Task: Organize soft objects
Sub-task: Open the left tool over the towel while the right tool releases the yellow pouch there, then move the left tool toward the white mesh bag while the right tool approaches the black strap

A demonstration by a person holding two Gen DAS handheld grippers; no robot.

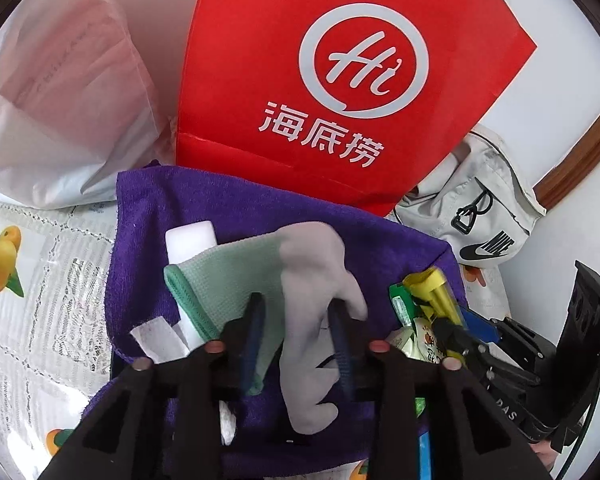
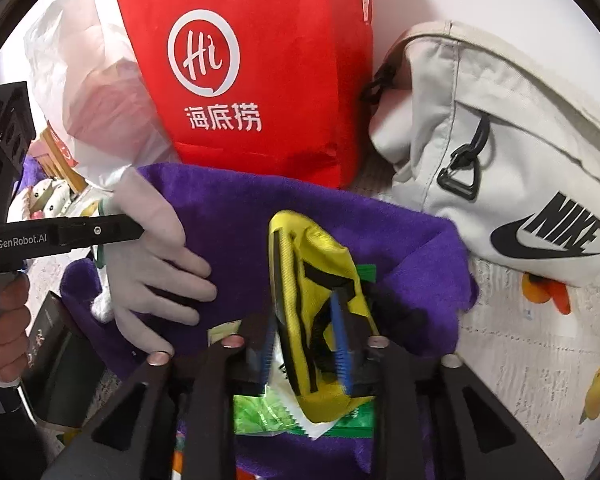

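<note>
A purple towel [image 1: 236, 208] lies spread on the table, also in the right wrist view [image 2: 260, 208]. My left gripper [image 1: 298, 336] is shut on a grey-and-green work glove [image 1: 312, 280], held just above the towel; the glove also shows in the right wrist view [image 2: 156, 264]. My right gripper [image 2: 304, 344] is shut on a yellow pouch with black straps [image 2: 320, 280], over the towel's right part; it shows in the left wrist view [image 1: 432, 292]. A white block [image 1: 190, 236] lies under the glove.
A red paper bag [image 1: 320, 80] stands behind the towel, a white plastic bag [image 1: 60, 100] to its left, a grey Nike pouch [image 2: 500, 140] to its right. Green snack packets [image 2: 268, 412] lie on the towel under the pouch. A lace tablecloth [image 1: 28, 300] covers the table.
</note>
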